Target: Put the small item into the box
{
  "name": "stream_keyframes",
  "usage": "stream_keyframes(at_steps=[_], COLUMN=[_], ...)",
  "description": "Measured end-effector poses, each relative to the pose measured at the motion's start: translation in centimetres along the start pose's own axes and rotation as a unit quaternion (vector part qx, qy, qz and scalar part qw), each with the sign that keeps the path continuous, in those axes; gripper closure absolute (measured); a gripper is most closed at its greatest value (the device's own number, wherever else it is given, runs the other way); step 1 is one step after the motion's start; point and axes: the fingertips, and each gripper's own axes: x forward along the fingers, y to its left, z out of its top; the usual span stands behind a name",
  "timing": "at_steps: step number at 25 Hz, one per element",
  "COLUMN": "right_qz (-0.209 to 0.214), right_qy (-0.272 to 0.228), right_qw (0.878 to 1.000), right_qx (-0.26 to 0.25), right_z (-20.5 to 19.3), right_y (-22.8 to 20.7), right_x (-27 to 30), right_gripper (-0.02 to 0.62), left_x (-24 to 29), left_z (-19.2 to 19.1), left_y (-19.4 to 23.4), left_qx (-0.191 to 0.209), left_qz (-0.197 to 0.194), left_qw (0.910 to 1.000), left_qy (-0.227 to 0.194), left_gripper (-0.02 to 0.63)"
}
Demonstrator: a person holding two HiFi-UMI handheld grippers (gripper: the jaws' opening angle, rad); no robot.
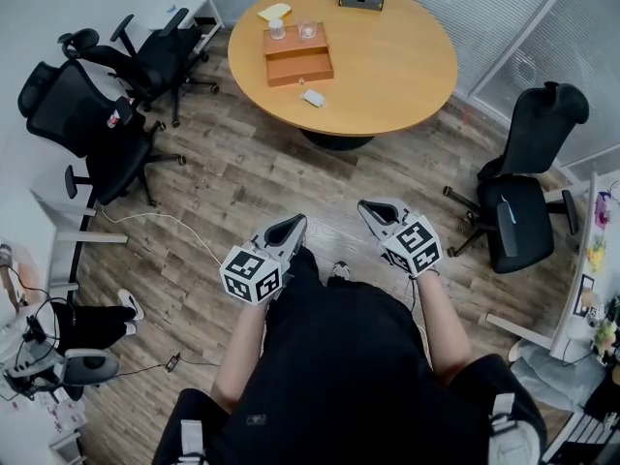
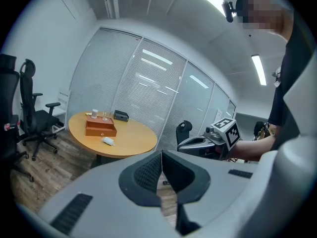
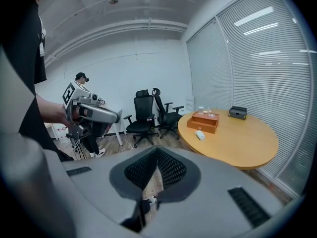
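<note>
Left gripper [image 1: 291,223] and right gripper [image 1: 373,208] are sitting closed and empty, ribbed jaws meeting. The small white oblong item [image 1: 313,98] is lying on the round wooden table [image 1: 407,66], just beside the rectangular wooden box [image 1: 298,54].

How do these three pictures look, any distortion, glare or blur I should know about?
Head view: even light, sharp, mild bending at edges. Left gripper view: strong fisheye with dark corners, ceiling light strip blown out. Right gripper view: same fisheye, window blinds bowed.
</note>
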Motion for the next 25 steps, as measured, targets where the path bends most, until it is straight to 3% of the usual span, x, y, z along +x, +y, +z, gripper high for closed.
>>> stream_keyframes(at_steps=[25], right_qz=[-0.041], right_qy=[0.02], right_qw=[0.999], right_qx=[0.011], right_z=[4.1], right_y=[-2.8], right_x=[7.6], right_gripper=[0.591], left_x=[1.5], left_z=[4.4], left_y=[9.6], left_qx=[-0.007], left_qz=[-0.038], left_qw=[0.9992], left_qy=[0.012], left_gripper=[0.597])
